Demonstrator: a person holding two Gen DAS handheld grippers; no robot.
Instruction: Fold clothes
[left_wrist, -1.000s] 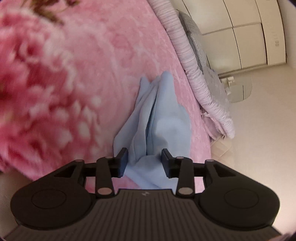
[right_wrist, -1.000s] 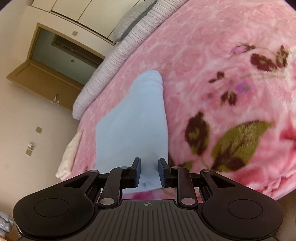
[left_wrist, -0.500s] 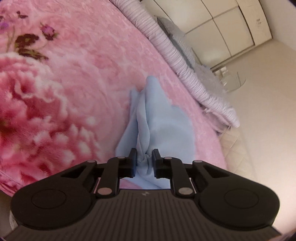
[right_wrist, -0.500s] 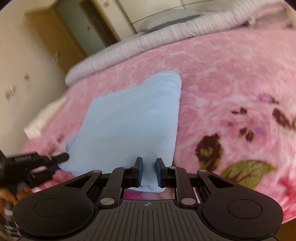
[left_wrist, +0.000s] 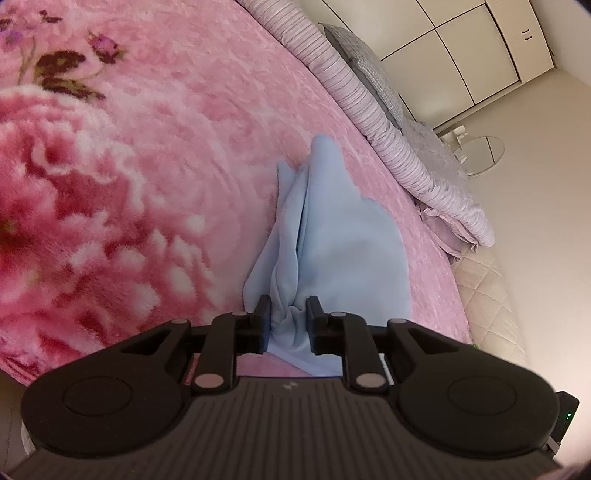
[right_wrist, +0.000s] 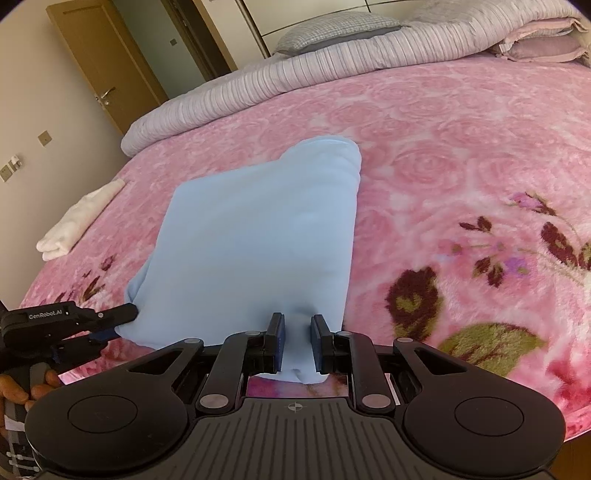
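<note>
Right wrist: both grippers' fingers (right_wrist: 276, 341) clamp the cloth (right_wrist: 255, 236); uneven lifting could skew the fold.

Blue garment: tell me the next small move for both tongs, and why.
Probably lift both near corners together and carry them toward the far folded end. The left tongs and right tongs each pinch a near corner of the blue garment, which lies flat on the pink blanket, ready to fold.
</note>
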